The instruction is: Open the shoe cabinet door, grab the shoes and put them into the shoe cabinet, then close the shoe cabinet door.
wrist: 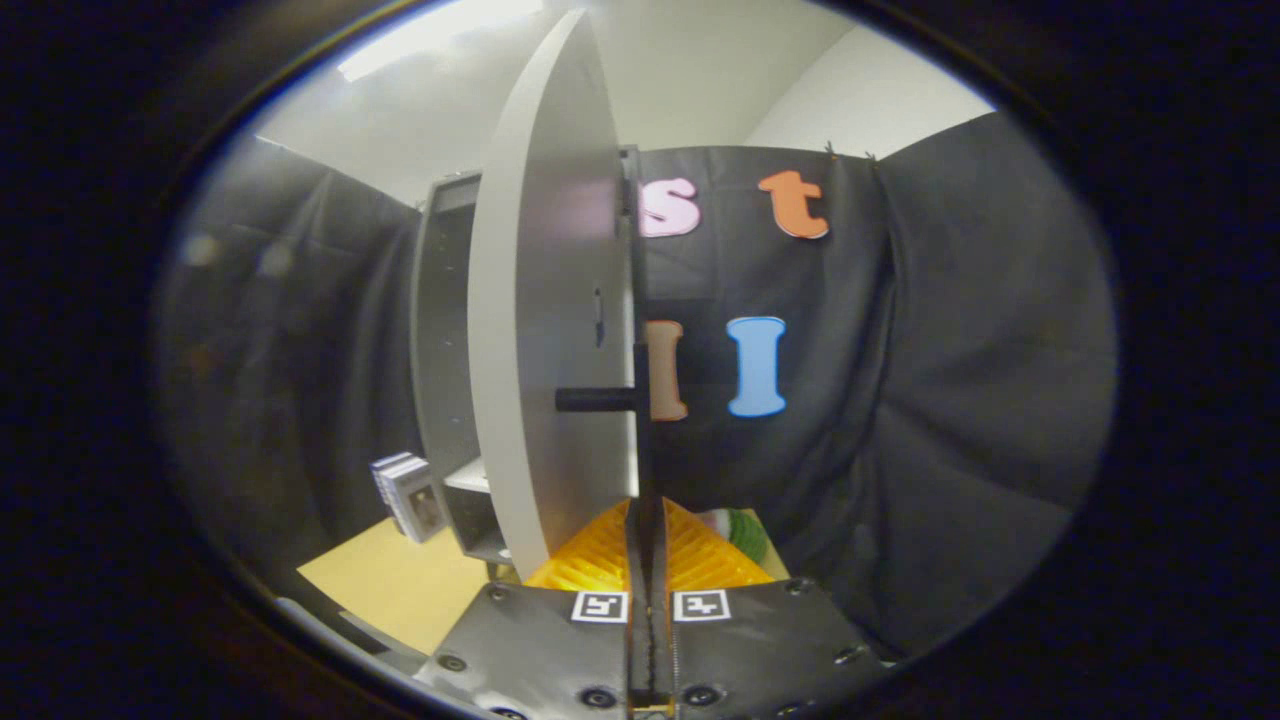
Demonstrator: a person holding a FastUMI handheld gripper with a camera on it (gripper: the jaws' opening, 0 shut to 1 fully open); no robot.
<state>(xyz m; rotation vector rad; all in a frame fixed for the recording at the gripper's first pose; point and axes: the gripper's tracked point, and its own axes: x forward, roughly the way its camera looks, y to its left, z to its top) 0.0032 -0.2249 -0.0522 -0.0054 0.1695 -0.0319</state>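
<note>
The gripper [648,545] has its fingers pressed together on the thin black handle bar [641,440] of the grey shoe cabinet door [550,330]. The door stands ajar in front of the grey shoe cabinet [440,350] on the tan worktop [400,585].

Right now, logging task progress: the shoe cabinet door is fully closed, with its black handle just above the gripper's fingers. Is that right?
No. The gripper view shows the shoe cabinet door swung open, nearly edge-on, the cabinet's inside exposed beside it. Its black handle does sit above the gripper, whose fingers are close together at the door's edge.
</note>
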